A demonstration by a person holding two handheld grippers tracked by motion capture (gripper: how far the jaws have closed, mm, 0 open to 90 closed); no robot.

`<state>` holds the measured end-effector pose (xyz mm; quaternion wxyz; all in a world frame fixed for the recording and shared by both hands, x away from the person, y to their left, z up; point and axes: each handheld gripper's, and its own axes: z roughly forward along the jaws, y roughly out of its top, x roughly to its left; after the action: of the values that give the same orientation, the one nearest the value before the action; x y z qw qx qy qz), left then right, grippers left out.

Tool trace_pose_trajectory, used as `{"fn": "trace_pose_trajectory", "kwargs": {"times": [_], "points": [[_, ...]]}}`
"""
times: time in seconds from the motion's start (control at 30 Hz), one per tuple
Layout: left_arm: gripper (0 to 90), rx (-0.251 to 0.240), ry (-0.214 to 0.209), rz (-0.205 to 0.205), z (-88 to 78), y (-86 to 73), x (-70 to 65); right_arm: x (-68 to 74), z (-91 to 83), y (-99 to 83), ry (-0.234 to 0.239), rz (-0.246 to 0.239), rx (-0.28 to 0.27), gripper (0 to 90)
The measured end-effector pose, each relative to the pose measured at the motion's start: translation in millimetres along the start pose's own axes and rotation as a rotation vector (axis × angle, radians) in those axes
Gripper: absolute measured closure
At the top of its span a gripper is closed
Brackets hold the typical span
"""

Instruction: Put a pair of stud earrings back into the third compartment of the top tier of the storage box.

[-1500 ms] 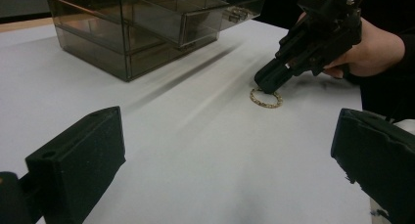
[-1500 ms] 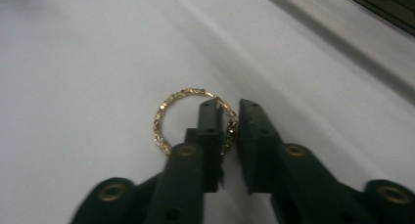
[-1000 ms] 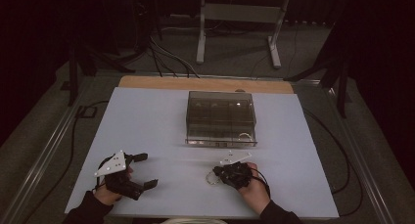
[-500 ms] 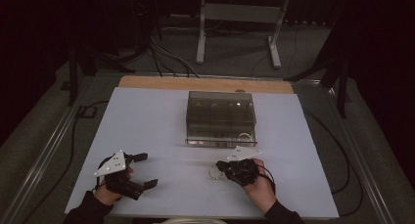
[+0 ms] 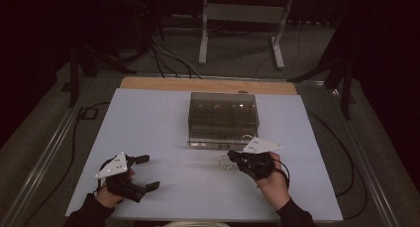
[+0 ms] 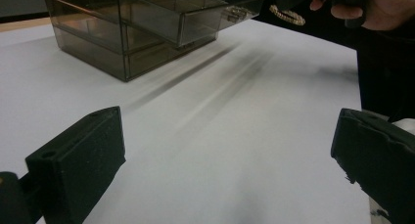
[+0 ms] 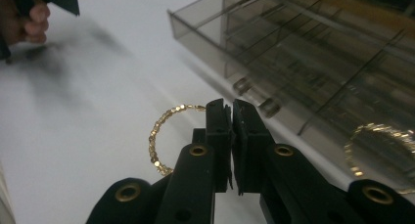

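The right gripper (image 7: 231, 117), pinching a gold bracelet (image 7: 159, 136) thinly, risked dropping it short of the open drawer (image 7: 274, 62); left gripper (image 6: 230, 150) spread.

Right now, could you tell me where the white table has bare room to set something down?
The broad strip left of the clear drawer box, up to the table edge, lies bare, as does the stretch between the left claw and the right claw. It is crowded in front of the box, where the right claw holds a gold bracelet.
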<state>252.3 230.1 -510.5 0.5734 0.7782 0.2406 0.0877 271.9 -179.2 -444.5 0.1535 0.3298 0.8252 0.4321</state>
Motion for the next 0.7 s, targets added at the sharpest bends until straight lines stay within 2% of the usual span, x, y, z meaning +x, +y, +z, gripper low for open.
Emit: {"fn": "trace_pose_trajectory", "kwargs": {"times": [0.37,0.53,0.7], "points": [[0.5,0.000,-0.001,0.000,0.1,0.0,0.1,-16.7,-14.3,13.3,-0.051,0.014,-0.051,86.7],[0.5,-0.005,0.000,-0.005,0.0,0.0,0.5,-35.4,-22.2,19.7,-0.089,0.038,-0.077,86.7],[0.5,0.001,0.001,-0.001,0.1,-0.3,0.0,-45.0,-26.0,23.2,-0.111,0.052,-0.095,86.7]]}}
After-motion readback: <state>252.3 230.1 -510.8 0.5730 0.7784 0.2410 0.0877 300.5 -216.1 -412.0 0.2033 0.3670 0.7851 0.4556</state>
